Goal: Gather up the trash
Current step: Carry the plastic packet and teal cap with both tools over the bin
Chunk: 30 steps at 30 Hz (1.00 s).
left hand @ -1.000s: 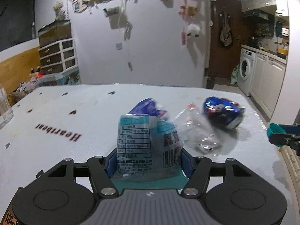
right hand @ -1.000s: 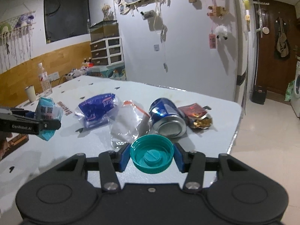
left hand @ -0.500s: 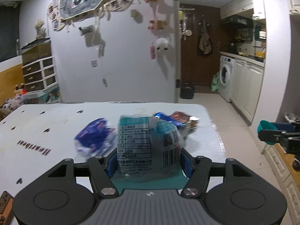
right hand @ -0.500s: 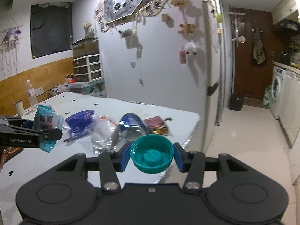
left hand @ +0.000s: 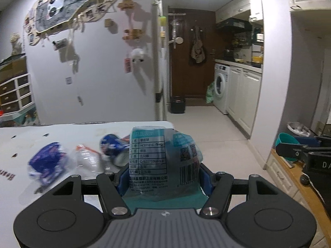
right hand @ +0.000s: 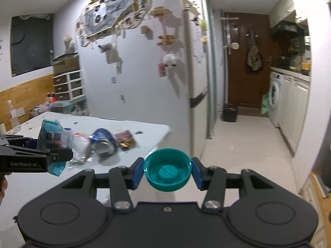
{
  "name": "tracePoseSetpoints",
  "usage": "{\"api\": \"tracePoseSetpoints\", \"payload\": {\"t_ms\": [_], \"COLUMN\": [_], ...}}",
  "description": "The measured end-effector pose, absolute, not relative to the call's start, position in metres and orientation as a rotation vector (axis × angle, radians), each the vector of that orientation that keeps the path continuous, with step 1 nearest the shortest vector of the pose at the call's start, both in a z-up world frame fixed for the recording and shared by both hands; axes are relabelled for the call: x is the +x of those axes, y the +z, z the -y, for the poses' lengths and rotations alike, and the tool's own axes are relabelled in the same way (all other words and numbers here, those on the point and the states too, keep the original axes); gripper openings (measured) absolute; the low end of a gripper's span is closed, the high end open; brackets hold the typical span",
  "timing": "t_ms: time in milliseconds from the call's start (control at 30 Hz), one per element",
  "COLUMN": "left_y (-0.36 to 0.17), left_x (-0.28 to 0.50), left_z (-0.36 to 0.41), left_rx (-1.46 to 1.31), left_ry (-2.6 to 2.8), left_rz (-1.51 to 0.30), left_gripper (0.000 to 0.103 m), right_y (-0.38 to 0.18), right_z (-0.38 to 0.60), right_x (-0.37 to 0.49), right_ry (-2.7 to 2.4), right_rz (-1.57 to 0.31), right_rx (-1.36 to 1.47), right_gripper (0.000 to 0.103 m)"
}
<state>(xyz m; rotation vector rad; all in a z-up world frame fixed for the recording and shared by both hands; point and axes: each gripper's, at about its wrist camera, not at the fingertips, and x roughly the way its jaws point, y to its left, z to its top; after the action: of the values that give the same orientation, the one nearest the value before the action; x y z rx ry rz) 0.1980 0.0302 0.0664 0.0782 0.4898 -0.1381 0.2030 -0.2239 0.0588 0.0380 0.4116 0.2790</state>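
Observation:
My left gripper is shut on a teal plastic packet printed with a label and barcode, held above the white table's right end. My right gripper is shut on a teal screw cap, open side facing the camera, out past the table's corner over the floor. In the left wrist view the cap and right gripper show at far right. In the right wrist view the packet and left gripper show at far left. A crushed blue can, clear wrapper, red-gold wrapper and blue wrapper lie on the table.
A bin with a white liner stands on the floor at the right in the left wrist view. A black bin sits by the brown door. White cabinets and a washing machine line the right side. The fridge stands past the table.
Both grippers have swung right, away from the table's middle toward its right end and the open floor. The trash on the table slid left in both views. Both grips are unchanged.

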Motion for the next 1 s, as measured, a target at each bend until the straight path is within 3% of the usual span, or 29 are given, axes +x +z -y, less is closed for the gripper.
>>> {"api": "tracePoseSetpoints", "payload": {"t_ms": [600,1000], "left_y": [0.022,-0.049], "left_x": [0.230,0.267], "left_z": [0.081,0.126], "left_rx": [0.072,0.072], "left_ry": [-0.272,-0.329], "left_rz": [-0.564,-0.717], "left_gripper": [0.066,0.066], "right_y": [0.022,-0.040], "right_z": [0.335,0.360], "right_x": [0.194,0.214], "right_ry": [0.062,0.005], "right_rz": [-0.479,-0.604], "right_rx": [0.095,0.121], "right_gripper": [0.050,0.050]}}
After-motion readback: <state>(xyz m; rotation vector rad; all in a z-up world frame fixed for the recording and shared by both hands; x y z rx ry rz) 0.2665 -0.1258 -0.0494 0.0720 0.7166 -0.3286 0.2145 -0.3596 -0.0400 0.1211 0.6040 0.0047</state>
